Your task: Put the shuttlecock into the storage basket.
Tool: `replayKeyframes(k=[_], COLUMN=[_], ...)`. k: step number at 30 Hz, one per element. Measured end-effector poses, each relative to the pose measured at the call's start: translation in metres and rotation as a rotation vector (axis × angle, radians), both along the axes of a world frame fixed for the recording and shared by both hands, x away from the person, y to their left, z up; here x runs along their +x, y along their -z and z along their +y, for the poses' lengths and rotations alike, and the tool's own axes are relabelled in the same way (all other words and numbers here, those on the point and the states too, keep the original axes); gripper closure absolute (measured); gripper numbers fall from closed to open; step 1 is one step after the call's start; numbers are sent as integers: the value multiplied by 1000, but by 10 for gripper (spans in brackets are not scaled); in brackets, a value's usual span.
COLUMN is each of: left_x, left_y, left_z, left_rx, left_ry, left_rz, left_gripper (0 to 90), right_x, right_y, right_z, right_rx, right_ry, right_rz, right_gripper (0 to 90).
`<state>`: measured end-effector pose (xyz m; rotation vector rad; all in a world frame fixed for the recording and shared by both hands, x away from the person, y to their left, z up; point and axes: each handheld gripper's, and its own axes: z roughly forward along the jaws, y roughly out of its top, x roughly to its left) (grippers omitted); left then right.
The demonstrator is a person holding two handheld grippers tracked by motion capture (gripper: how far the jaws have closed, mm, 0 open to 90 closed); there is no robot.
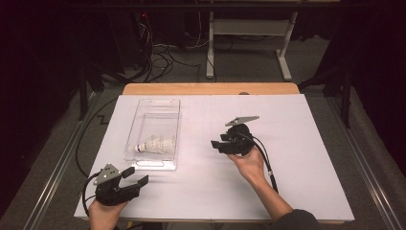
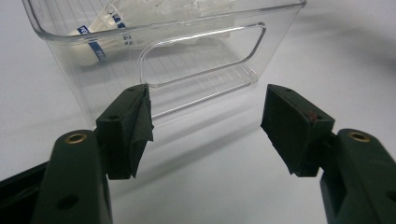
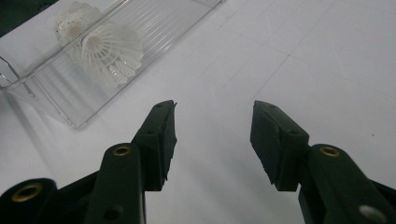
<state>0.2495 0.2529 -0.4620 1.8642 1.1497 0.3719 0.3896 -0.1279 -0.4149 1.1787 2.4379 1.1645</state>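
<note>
A clear plastic bin (image 1: 143, 112) stands on the white table left of centre, with white shuttlecocks (image 1: 155, 145) lying at its near end. My left gripper (image 1: 136, 175) rests near the table's front left corner, open and holding nothing. In the left gripper view it (image 2: 208, 107) faces the bin's handle cut-out (image 2: 201, 56), and a blue-banded shuttlecock cork (image 2: 91, 46) shows through the wall. My right gripper (image 1: 218, 142) hovers right of the bin, pointing toward it. Its jaws (image 3: 212, 126) stand open over bare table, with the shuttlecocks (image 3: 109, 49) in the bin (image 3: 51, 98) ahead to the left.
The white table sheet (image 1: 297, 158) spreads wide to the right and front. A wooden table edge (image 1: 210, 88) runs along the back. Beyond it are a grey floor, cables (image 1: 158, 57) and a white desk frame (image 1: 249, 28). Black cables trail from both grippers.
</note>
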Motion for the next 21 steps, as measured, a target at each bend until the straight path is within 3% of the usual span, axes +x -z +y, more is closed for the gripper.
replayKeyframes(k=[21], left_x=[0], left_y=[-1], left_z=[0], left_rx=[0], left_ry=[-2], left_rz=[-2], left_gripper=[340], right_x=[-5], right_y=[2], right_z=[-20], right_rx=[21], right_ry=[30], right_rz=[-3], right_gripper=[508])
